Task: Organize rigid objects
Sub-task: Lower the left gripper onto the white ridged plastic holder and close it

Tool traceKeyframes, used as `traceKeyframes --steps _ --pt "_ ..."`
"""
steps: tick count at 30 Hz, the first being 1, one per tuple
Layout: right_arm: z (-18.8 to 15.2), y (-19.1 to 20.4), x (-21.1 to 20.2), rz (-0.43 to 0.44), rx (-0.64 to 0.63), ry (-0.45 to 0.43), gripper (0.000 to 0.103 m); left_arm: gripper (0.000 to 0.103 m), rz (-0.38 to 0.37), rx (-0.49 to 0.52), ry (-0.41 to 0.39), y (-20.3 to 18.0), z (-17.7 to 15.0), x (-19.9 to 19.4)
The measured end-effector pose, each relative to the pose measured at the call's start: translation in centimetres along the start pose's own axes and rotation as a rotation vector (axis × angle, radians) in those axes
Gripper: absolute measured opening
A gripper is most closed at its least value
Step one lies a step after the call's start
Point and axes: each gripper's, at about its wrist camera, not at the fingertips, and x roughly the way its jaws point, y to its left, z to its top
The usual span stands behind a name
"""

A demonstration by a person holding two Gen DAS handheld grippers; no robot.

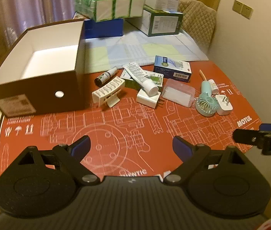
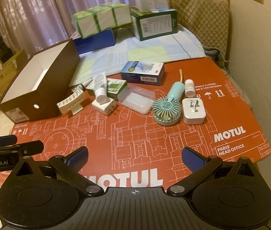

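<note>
Right wrist view: your right gripper [image 2: 134, 158] and left gripper [image 1: 131, 146] hover spread and empty over the red printed bench [image 2: 154, 140]. Small rigid items, including the mint handheld fan [image 2: 164, 109], cluster at 12 o'clock; the open brown cardboard box [image 2: 39, 88] waits at 10 o'clock, likely as their container.

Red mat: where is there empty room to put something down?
The near strip of the red mat, between both open grippers and the clutter, is bare. The brown box is empty. It is crowded from the white clip to the mint fan.
</note>
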Motion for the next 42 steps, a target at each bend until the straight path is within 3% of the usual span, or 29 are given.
traceKeyframes --steps 13,24,32,42 --pt "1.1 -1.9 2.8 -0.057 0.109 -0.046 0.101 0.079 -0.091 0.166 -0.01 2.0 3.0 5.6" --pt "2.3 -0.9 5.7 -0.083 0.18 -0.097 0.101 0.065 -0.169 0.307 -0.003 3.5 5.4 9.5" --pt "4.3 -0.6 8.3 -0.014 0.127 -0.068 0.101 0.056 -0.086 0.289 0.017 3.4 7.0 12.2" --pt "8.6 -3.7 10.8 0.021 0.042 -0.027 0.101 0.048 0.042 0.226 0.059 2.8 8.2 16.0"
